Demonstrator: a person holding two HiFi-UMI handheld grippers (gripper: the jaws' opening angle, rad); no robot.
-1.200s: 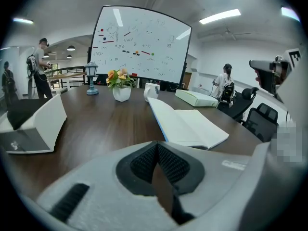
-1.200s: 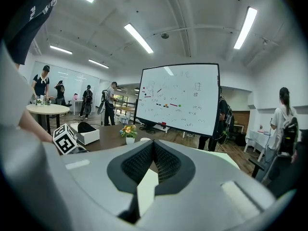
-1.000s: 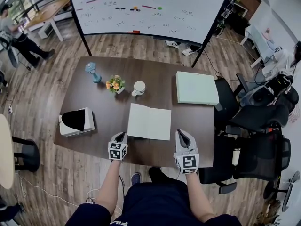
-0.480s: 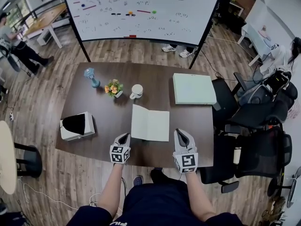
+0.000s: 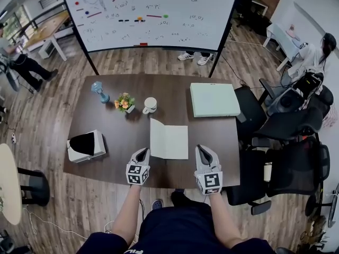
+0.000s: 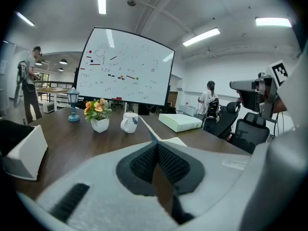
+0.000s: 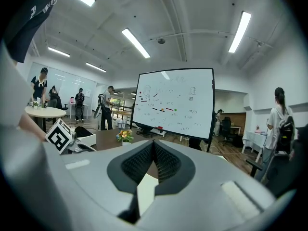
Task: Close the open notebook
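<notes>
While left gripper (image 5: 141, 153) and right gripper (image 5: 202, 151) hover at the near tabletop (image 5: 119, 136) edge, jaws pressed together, empty, the notebook (image 5: 169, 138) lies just ahead between them, one leaf tilted up; closing seems half-done, next press it flat.

You're in an open-plan office, no question. The dark wood table (image 5: 106, 123) in front of you looks like a meeting table, and right behind it stands a big whiteboard (image 5: 148, 12) on a black frame, full of marker scribbles. Black swivel office chairs (image 5: 288, 134) crowd the table's right side. Past its far left corner, a person (image 5: 21, 63) stands near a long wooden desk (image 5: 50, 25). There's wood-plank floor under the table and strip lights (image 7: 135, 43) overhead.
</notes>
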